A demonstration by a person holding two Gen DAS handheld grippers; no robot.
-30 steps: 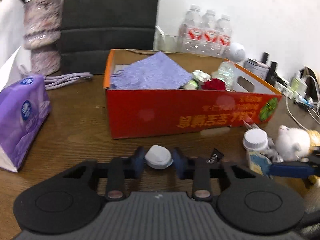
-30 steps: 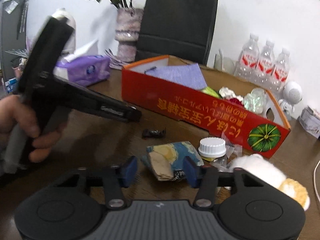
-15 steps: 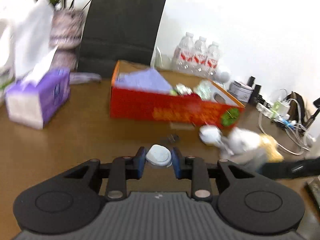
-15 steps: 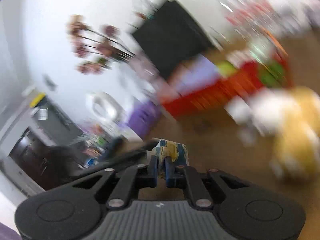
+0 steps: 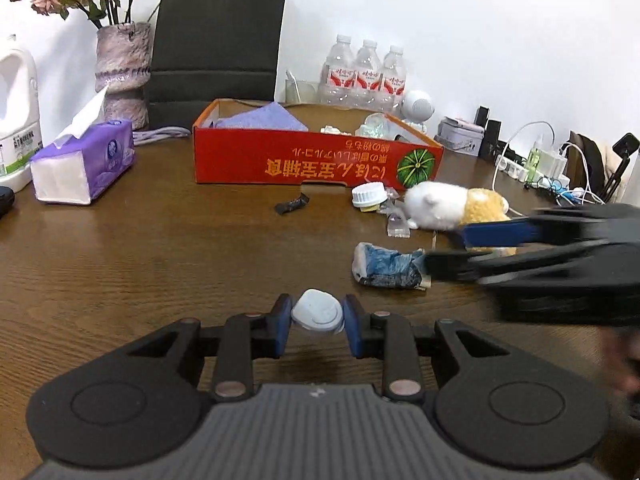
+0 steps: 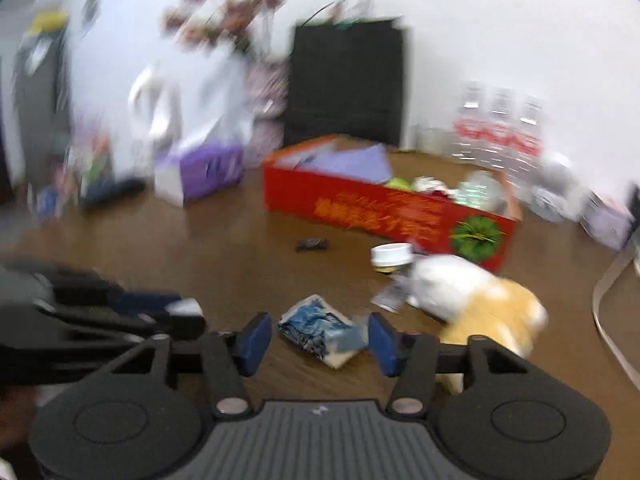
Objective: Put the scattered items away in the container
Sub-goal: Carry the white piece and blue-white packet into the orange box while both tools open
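My left gripper (image 5: 317,318) is shut on a small white cap (image 5: 318,315) and holds it above the brown table, well in front of the red cardboard box (image 5: 312,160). My right gripper (image 6: 320,338) is open, with a crumpled blue packet (image 6: 322,330) lying on the table between its fingers. The packet also shows in the left wrist view (image 5: 386,266), at the right gripper's fingertips. The box (image 6: 384,208) holds a purple cloth and several small items. On the table near it lie a white-capped jar (image 5: 368,196), a plush toy (image 5: 452,204) and a small black wrapper (image 5: 292,205).
A purple tissue pack (image 5: 84,162), a white jug (image 5: 16,120), a vase of dried flowers (image 5: 122,76) and a black bag (image 5: 216,44) stand at the back left. Water bottles (image 5: 366,74), a white robot toy and cables (image 5: 540,160) are at the back right.
My right gripper had closed on the blue packet and lifted it; now it is open with the packet on the table. My left gripper drew back from the box, still holding the cap.
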